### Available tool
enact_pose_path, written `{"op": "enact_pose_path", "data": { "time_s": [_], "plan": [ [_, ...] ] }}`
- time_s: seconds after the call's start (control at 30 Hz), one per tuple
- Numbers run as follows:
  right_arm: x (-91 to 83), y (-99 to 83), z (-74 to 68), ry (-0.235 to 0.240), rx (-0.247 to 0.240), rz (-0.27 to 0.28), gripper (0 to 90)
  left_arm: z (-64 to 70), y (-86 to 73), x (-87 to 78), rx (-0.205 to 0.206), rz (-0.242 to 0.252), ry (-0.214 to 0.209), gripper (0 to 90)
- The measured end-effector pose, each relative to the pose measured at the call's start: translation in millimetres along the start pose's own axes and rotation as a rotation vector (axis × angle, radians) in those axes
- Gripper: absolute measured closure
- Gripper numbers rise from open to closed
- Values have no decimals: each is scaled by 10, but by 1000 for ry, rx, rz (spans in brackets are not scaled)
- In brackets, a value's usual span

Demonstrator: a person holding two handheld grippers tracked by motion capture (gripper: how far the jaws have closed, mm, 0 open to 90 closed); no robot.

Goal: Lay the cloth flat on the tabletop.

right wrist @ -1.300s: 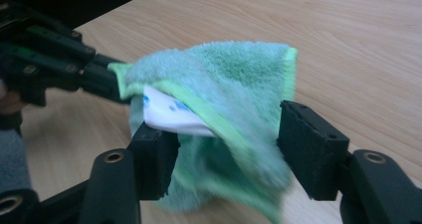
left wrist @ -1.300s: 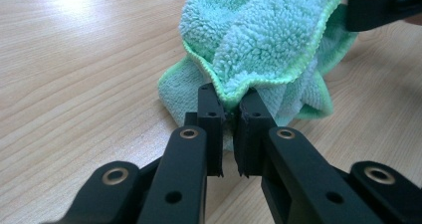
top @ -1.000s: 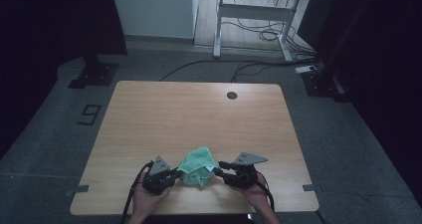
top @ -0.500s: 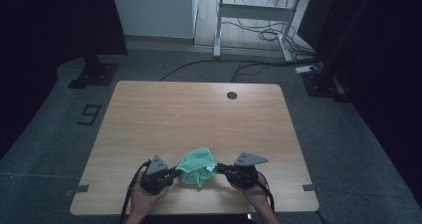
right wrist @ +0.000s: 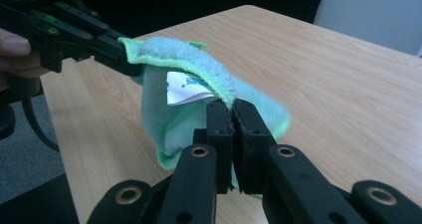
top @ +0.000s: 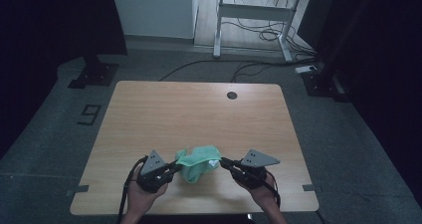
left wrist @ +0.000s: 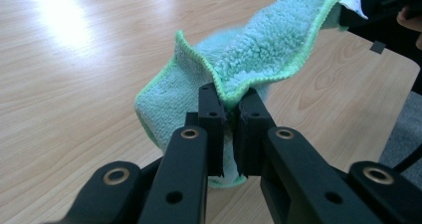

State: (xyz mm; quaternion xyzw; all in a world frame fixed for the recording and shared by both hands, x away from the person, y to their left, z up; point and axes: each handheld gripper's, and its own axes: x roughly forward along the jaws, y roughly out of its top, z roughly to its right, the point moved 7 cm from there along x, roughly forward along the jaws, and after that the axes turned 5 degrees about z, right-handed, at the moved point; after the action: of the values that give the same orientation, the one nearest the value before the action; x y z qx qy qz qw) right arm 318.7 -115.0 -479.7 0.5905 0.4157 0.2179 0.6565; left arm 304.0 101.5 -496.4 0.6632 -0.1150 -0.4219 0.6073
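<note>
Nearest you, at the front edge of the worktop, your left gripper and your right gripper face each other with the green cloth strung between them.

Left gripper: in the left gripper view, your fingers are closed almost fully on a fold of the cloth's stitched green edge, with only the thickness of the fabric between them. The cloth rises from that pinch and runs up to the right toward the other gripper, which holds the far corner.

Right gripper: in the right gripper view, your fingers are likewise pressed together on the cloth's edge. A white label hangs under the fold just beside the pinch. The opposite gripper grips the other end at upper left.

Cloth: lifted at both pinched edges, the middle sagging in a bunch. In the high view its lower part reaches the wood; I cannot tell how much of it rests there.

Farther out, the worktop is bare wood with a round dark hole near its back edge. Beyond it, a white desk frame stands on the floor with cables underneath.
</note>
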Motion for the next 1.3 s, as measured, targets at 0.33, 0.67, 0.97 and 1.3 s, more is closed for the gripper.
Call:
{"op": "enact_pose_path", "data": {
  "time_s": [0.33, 0.67, 0.97, 1.3],
  "plan": [
    [-76, 31, -14, 7, 16, 25, 863, 47, 117, -68, 19, 7, -12, 840],
    [-469, 579, -337, 26, -71, 167, 862, 262, 474, -406, 79, 70, -34, 826],
    [-304, 383, -146, 4, -19, 115, 860, 167, 349, -257, 40, 33, -18, 818],
    [-127, 129, 49, -16, 38, 59, 860, 67, 136, -21, 2, -21, -7, 810]
  ]
}}
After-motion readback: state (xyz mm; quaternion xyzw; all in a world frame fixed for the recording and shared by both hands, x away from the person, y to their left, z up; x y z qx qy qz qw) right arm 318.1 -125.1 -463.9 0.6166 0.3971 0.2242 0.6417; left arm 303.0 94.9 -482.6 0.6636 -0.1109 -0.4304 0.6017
